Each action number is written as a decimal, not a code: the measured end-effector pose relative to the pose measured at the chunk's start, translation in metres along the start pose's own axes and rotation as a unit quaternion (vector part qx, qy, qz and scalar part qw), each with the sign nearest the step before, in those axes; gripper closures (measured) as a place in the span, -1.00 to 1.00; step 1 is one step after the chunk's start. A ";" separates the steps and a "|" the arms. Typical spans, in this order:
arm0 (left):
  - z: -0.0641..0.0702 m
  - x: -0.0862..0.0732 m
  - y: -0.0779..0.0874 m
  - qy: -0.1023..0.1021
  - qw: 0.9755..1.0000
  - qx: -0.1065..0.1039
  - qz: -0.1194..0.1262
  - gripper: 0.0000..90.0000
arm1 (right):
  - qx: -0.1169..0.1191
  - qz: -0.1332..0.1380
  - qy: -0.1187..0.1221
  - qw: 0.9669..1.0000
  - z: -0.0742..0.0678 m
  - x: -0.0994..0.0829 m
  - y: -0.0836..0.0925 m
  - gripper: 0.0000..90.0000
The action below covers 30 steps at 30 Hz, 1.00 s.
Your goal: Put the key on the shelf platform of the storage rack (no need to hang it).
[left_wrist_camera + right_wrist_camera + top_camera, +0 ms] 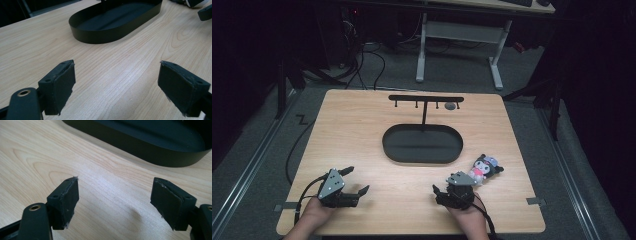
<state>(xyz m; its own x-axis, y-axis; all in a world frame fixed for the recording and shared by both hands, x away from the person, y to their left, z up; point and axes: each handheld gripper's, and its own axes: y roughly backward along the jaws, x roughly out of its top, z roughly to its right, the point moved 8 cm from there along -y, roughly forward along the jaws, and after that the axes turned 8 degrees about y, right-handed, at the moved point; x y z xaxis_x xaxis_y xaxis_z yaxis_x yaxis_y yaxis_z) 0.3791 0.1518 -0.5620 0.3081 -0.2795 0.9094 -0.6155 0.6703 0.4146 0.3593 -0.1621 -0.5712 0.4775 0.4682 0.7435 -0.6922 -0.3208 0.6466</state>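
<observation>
Grippers Spread Wide, Plush Toy Untouched

Hands low at the near edge of the wooden surface [362,135], one hand-held gripper apiece. The left hand-held gripper [356,180] sits at the near left, its two black jaws splayed well apart, one pointing up the surface and one off to the right. Its own view confirms it: the left hand-held gripper [116,83] has both pads [183,87] standing far from each other with bare wood grain between them, nothing pinched.

Over on the right, the right hand-held gripper [452,187] rests under the person's hand, grey plate on top. From its own camera the right hand-held gripper [115,203] shows jaws equally spread, pads [68,200] clear of everything, just pale wood in the gap.

And the toy: a small plush doll [484,167], black with a white face and a pink body, lies on the surface just beside the right hand-held gripper, up and to its right. Close, but I cannot tell whether they touch.

Mid-surface sits the black oval tray [387,145], a thin post rising from its far rim to a crossbar with hooks [426,98]. The tray wall [105,35] looms ahead in the left gripper view, and runs across the top of the right gripper view [150,152].
</observation>
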 end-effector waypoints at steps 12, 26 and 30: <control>0.001 -0.001 0.001 -0.005 1.000 0.001 -0.001 -0.66 | -0.003 0.018 -0.009 1.000 0.003 0.002 0.009 -0.31; -0.001 0.000 0.000 0.004 1.000 0.002 -0.001 -0.66 | -0.056 0.054 -0.054 0.996 0.033 -0.007 0.053 1.00; 0.000 0.000 0.000 0.001 1.000 0.002 -0.002 -0.66 | -0.104 0.046 -0.077 0.991 0.059 -0.024 0.071 1.00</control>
<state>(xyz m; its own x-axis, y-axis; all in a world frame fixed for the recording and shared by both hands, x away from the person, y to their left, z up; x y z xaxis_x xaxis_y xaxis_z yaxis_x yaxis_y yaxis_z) 0.3794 0.1520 -0.5623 0.3129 -0.2811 0.9072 -0.6163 0.6667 0.4192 0.3299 -0.2447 -0.5331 0.4735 0.3078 0.8253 -0.8253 -0.1723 0.5377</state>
